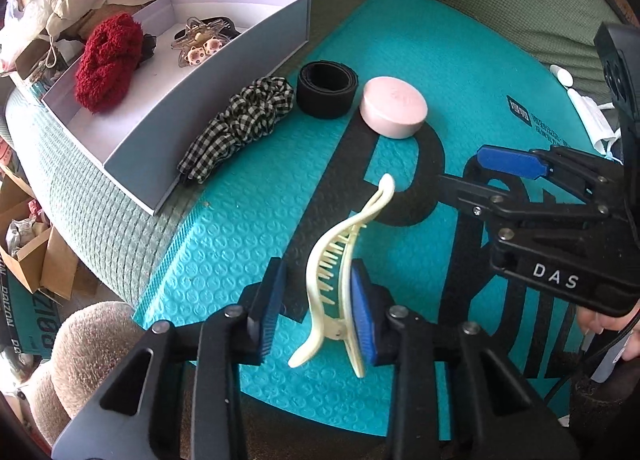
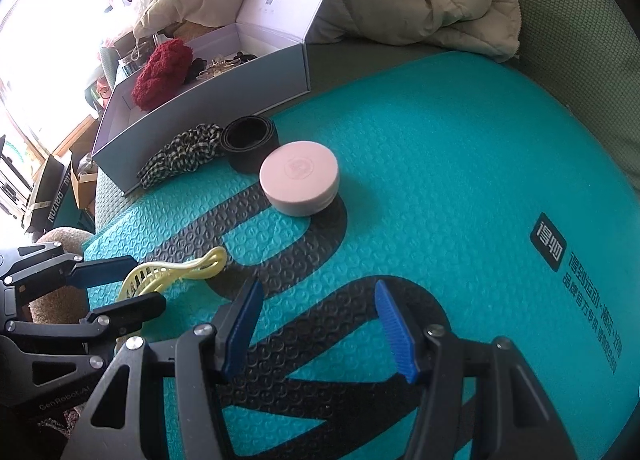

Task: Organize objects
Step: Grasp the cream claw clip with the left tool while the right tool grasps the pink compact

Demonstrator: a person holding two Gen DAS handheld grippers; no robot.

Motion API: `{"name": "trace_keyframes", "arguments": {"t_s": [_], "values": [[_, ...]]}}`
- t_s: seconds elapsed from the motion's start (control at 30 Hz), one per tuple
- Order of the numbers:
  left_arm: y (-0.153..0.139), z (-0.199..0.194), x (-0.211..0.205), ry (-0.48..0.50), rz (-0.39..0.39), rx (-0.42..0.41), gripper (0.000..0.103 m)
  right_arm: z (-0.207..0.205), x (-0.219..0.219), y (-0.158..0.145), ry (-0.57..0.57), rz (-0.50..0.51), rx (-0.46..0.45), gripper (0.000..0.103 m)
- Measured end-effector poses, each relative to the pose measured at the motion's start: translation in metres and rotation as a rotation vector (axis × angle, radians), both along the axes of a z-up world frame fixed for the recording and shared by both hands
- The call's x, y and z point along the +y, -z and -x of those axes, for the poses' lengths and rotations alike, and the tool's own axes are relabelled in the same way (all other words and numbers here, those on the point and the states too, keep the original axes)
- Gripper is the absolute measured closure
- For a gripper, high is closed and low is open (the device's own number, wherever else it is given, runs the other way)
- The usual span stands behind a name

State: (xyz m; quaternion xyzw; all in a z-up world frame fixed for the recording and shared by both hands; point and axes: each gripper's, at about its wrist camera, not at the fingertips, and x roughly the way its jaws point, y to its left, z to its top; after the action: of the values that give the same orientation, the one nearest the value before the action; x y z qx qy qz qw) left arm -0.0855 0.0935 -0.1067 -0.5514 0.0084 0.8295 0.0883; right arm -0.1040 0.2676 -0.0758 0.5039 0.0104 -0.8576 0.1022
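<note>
Left gripper [image 1: 316,312] brackets the hair clip [image 1: 340,280], one pad touching, for boxing; right gripper [image 2: 320,328] spread, empty.

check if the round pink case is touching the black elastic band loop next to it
Apart. The left wrist view shows a strip of teal mat between the round pink case and the black elastic band loop; the right wrist view overlaps them, so it settles nothing.

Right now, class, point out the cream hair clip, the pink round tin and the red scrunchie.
cream hair clip [image 1: 326,260]: left wrist view, on its curved toothed back.
pink round tin [image 2: 299,169]: right wrist view, centre of its lid.
red scrunchie [image 1: 106,61]: left wrist view, middle of its fluffy body, inside the box.
</note>
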Motion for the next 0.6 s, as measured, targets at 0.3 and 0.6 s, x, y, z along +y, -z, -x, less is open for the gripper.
{"name": "trace_keyframes", "arguments": {"t_s": [0.3, 0.6], "values": [[0.000, 0.016, -0.016, -0.027, -0.013, 0.002, 0.076, 0.029, -0.016, -0.001, -0.028, -0.014, 0.035, 0.044], [0.000, 0.024, -0.029, -0.050, -0.020, -0.001, 0.076, 0.055, -0.031, 0.006, -0.069, -0.050, 0.059, 0.044]]}}
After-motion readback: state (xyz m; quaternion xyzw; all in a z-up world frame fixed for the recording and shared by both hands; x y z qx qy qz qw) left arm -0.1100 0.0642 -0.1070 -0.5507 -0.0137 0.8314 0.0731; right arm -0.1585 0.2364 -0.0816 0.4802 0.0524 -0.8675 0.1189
